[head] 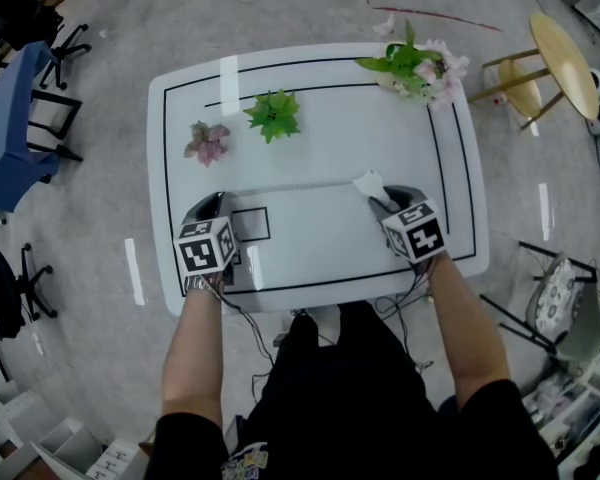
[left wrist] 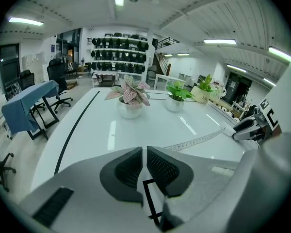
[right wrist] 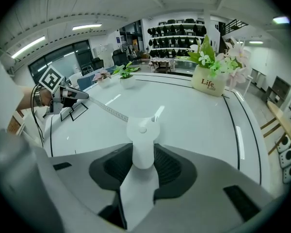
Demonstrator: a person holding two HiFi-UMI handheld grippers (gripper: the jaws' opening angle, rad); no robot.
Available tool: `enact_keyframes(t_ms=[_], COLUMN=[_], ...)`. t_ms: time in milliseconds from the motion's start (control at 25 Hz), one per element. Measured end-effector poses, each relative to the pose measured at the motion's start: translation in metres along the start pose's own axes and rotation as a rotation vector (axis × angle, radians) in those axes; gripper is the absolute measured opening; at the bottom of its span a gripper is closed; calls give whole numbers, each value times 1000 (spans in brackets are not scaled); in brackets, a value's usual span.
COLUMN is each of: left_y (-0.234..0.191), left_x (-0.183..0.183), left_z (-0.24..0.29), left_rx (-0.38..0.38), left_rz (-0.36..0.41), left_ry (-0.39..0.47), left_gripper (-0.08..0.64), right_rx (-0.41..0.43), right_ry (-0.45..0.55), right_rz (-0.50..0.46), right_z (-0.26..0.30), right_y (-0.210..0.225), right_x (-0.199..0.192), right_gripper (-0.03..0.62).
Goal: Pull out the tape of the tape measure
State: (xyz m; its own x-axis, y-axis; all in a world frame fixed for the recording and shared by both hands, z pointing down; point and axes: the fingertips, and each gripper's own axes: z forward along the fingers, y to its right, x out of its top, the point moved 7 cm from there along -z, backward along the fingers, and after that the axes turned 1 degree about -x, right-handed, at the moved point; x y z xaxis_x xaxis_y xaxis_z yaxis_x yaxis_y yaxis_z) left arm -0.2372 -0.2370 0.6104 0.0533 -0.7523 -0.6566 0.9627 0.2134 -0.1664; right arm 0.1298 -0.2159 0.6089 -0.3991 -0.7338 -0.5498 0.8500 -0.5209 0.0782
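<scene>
The right tongs [right wrist: 143, 152] grasp the white tape measure case [right wrist: 142, 130] and the left tongs [left wrist: 144, 152] are clenched on the end of the tape [right wrist: 109, 108], which already stretches between them, so the pull looks largely done.

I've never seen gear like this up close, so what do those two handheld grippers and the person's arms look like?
The left gripper and right gripper are smooth grey shells, each with two jaws lined with dark textured pads. Each carries a white cube printed with black square markers. Thin dark cables trail back from them. The person wears black short sleeves, and the forearms are bare.
</scene>
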Motion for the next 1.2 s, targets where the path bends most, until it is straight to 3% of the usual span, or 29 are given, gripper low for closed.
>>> enact_keyframes(t_ms=[240,400,760,1000,1200], left_y=[0,2,3,7,11], left_x=[-1,-1,-1,-2,1], left_z=[2,3,2,0,-8], left_rx=[-22,-37,-60,-97,-116], left_rz=[6,19,17,27,37], left_ry=[1,4,5,19,45], left_gripper=[30,82,86,168,186], right_rx=[-3,-6,-2,2,-20], right_ry=[-2,-4,-5,-1,26], right_rz=[-14,-27,-22,-23,-22], right_z=[1,2,1,0,-8], right_y=[-1,-2,-4,-6,-7], right_x=[-1,-1,-1,-1,4], right_gripper=[138,144,158,187,199])
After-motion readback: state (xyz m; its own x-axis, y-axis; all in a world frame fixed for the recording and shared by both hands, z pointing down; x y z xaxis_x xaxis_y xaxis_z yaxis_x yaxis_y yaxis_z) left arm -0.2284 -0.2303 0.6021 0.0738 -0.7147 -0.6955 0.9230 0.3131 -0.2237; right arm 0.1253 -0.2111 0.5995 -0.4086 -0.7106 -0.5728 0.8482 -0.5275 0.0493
